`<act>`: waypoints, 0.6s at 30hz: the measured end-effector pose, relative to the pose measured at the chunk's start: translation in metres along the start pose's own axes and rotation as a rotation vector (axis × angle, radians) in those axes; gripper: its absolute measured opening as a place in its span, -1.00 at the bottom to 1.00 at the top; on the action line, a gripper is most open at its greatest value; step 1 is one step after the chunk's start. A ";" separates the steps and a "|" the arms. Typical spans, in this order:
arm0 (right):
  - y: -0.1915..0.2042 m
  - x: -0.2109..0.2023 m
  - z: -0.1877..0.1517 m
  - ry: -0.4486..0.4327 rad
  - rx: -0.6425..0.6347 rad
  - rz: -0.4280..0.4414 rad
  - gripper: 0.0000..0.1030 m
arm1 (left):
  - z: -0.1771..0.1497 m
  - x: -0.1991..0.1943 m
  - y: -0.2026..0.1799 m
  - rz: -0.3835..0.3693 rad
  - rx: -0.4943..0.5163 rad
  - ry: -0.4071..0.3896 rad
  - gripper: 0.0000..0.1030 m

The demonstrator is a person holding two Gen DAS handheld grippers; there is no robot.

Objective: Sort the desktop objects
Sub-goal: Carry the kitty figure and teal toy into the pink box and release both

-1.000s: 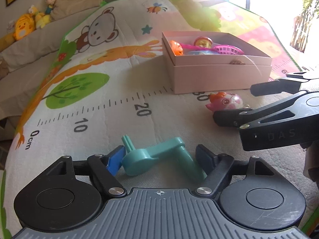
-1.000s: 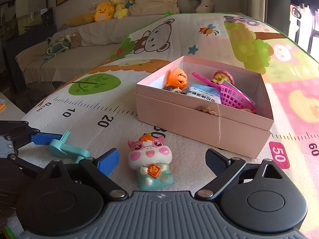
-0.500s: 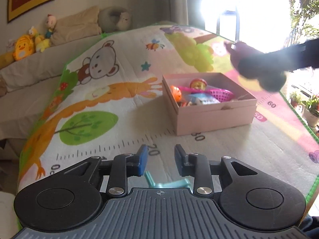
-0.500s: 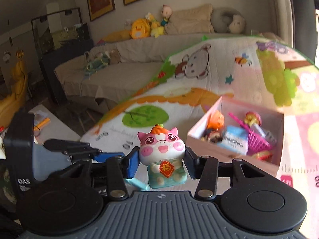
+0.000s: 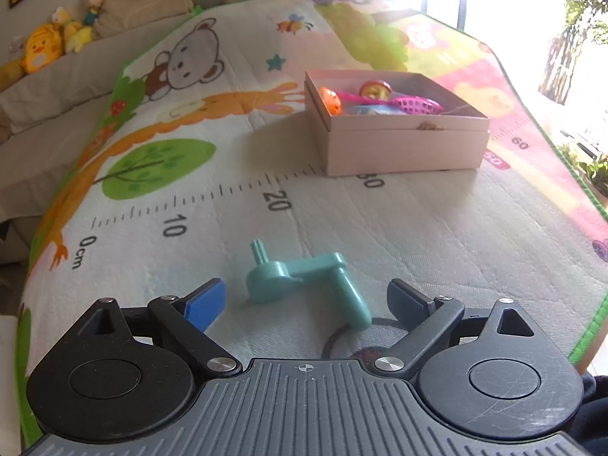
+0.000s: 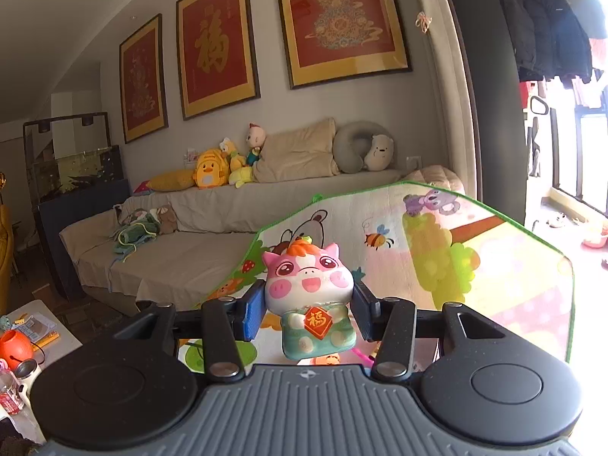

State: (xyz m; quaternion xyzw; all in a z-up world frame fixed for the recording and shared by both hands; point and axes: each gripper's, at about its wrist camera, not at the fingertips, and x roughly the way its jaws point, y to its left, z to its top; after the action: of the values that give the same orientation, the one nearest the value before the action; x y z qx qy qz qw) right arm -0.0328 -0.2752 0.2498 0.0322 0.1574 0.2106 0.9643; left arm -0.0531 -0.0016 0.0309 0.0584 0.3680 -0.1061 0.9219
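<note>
R gripper (image 6: pixel 307 313) clamps pig toy (image 6: pixel 309 296), lifted | L gripper (image 5: pixel 304 300) jaws opening, teal crank (image 5: pixel 304 285) loose between | risk: round pig slips en route to pink box (image 5: pixel 402 148)

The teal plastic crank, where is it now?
In the left wrist view, the teal crank lies on the play mat, between the left gripper's opening jaws, untouched.

3 red framed pictures (image 6: pixel 218 43) hang on the wall above a beige sofa (image 6: pixel 182 258). Plush toys (image 6: pixel 211 169), a tan cushion (image 6: pixel 298 152) and a grey neck pillow (image 6: pixel 351 148) line its back. Dark coats (image 6: pixel 543 22) hang at right.
</note>
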 end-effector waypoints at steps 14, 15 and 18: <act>-0.003 -0.032 -0.027 -0.001 -0.072 -0.060 -0.08 | 0.007 0.030 -0.001 0.030 -0.029 0.024 0.46; -0.003 -0.031 -0.029 0.004 -0.069 -0.058 -0.08 | 0.007 0.028 -0.001 0.026 -0.023 0.021 0.46; -0.004 -0.028 -0.033 0.017 -0.063 -0.054 -0.08 | 0.009 0.016 -0.001 0.006 -0.003 -0.009 0.46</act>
State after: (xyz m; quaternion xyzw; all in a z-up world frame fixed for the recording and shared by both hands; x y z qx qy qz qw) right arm -0.0658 -0.2906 0.2266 -0.0041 0.1599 0.1898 0.9687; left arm -0.0363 -0.0071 0.0266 0.0577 0.3640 -0.1029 0.9239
